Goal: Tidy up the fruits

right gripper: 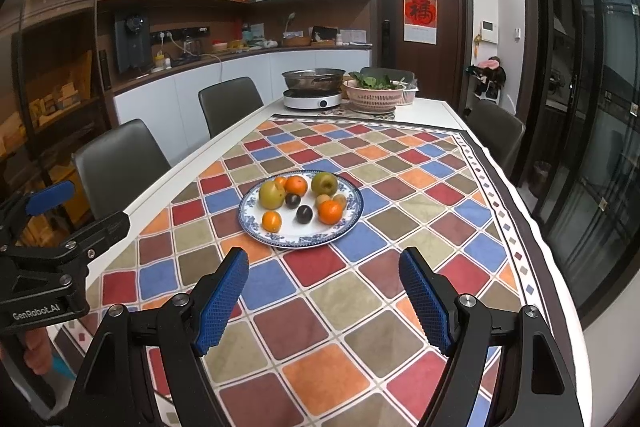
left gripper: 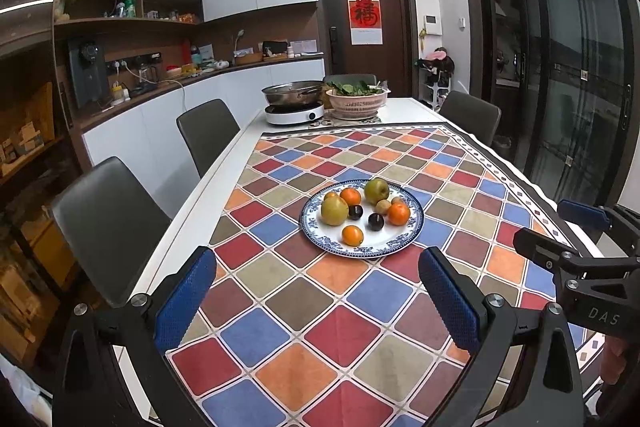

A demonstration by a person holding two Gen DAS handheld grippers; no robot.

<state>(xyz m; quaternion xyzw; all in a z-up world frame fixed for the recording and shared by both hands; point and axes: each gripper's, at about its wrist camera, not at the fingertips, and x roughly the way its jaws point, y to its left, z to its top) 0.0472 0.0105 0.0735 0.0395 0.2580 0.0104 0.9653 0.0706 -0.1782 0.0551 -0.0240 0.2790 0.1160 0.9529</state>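
A blue-rimmed white plate sits mid-table on the checkered cloth. On it lie two yellow-green pears, several oranges, two dark plums and small brown kiwis. My left gripper is open and empty, held above the cloth short of the plate. My right gripper is open and empty, also short of the plate. Each gripper shows at the edge of the other's view, the right one and the left one.
A pan on an induction cooker and a pink colander of greens stand at the table's far end. Grey chairs line the left side, one on the right.
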